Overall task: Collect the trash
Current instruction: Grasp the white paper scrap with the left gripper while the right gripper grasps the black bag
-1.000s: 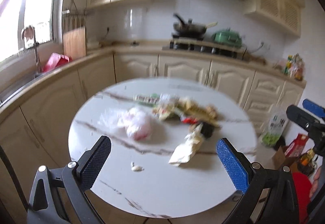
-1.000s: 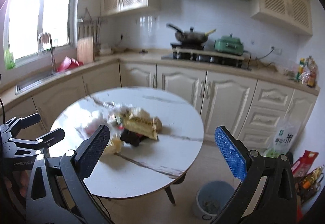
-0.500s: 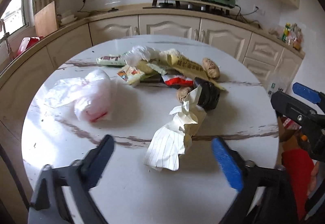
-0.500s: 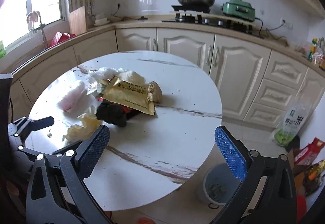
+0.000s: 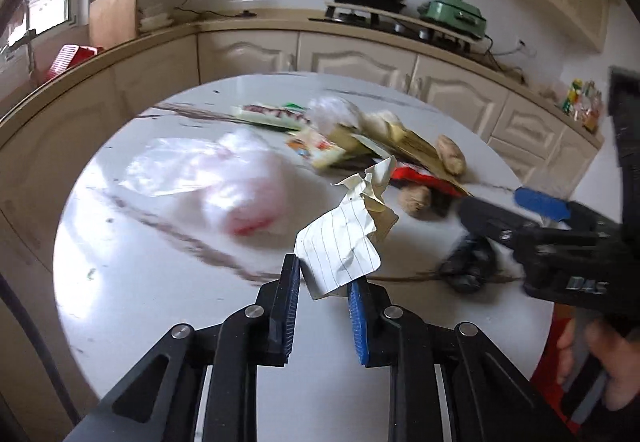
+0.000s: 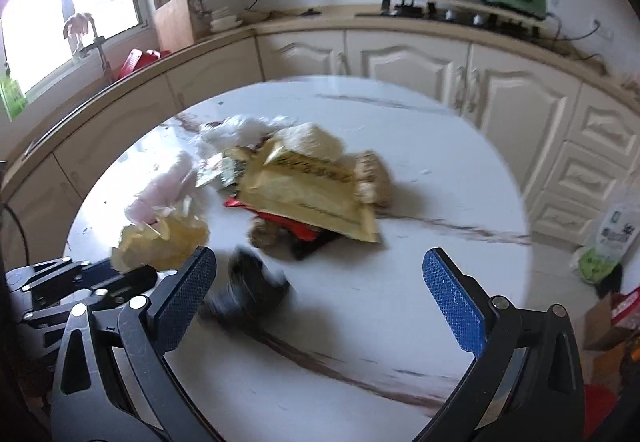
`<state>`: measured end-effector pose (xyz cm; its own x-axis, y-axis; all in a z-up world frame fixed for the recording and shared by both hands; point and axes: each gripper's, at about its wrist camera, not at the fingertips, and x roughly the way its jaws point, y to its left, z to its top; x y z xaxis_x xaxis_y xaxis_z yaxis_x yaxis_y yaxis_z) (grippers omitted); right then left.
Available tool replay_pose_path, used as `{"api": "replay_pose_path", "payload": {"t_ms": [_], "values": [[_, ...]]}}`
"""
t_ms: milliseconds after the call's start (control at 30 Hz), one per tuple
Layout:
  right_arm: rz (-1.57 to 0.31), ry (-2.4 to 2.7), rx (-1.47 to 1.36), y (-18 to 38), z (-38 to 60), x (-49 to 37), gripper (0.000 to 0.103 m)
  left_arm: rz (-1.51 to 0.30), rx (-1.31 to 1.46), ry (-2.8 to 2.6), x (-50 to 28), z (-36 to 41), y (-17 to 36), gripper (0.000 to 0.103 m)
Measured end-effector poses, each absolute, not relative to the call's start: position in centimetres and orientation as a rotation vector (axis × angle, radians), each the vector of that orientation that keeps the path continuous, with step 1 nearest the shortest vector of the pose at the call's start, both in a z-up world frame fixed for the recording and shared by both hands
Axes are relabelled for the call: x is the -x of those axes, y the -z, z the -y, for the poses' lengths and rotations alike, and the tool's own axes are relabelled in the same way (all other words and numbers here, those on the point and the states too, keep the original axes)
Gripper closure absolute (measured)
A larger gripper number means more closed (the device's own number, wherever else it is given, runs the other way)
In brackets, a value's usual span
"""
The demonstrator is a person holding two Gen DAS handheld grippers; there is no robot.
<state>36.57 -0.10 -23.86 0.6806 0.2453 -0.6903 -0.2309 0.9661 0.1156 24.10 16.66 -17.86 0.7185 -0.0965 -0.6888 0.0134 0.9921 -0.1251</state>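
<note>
A round marble table point(image 6: 440, 169) carries a wrapper pile point(image 6: 304, 193) and plastic bag point(image 5: 224, 177).

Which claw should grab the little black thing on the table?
The right claw, probably. It is open, and the black thing lies just ahead, near its left finger. The left claw is busy: its jaws are closing, with the crumpled lined paper between them.

Your left wrist camera looks forward and downward along its fingers point(image 5: 289, 302), close over the near edge of the round bench point(image 5: 120, 282), facing the stove wall. Your right wrist camera sits a little further right, tilted down likewise over the bench point(image 6: 440, 169). Both views share the trash pile point(image 5: 380, 157) point(image 6: 304, 185), the cabinets and the stove, and each catches the other gripper at its edge.
</note>
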Motion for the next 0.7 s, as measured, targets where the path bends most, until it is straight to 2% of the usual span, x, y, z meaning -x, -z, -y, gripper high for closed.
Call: {"api": "replay_pose_path", "payload": {"t_ms": [300,400,533,567,633,700], "values": [[-0.859,-0.369,-0.017,26.1,-3.0,-36.6,0.0,-0.74,0.132,0.024,-23.8,-19.4,17.2,0.083],[-0.854,-0.358,-0.03,26.5,-2.3,-36.4,0.005,-0.727,0.132,0.039,-22.5,-18.5,17.0,0.083],[-0.842,-0.338,-0.006,26.6,-1.9,-35.7,0.032,-0.716,0.113,0.053,-20.3,-17.2,16.2,0.083],[-0.836,-0.329,0.013,26.6,-1.9,-35.6,0.035,-0.71,0.113,0.055,-20.1,-17.0,16.0,0.083],[-0.812,-0.339,0.036,26.7,-1.7,-35.1,0.055,-0.709,0.104,0.061,-19.8,-16.5,15.6,0.083],[-0.801,-0.367,0.003,26.6,-1.1,-34.6,0.063,-0.705,0.096,0.065,-19.4,-15.9,15.3,0.083]]}}
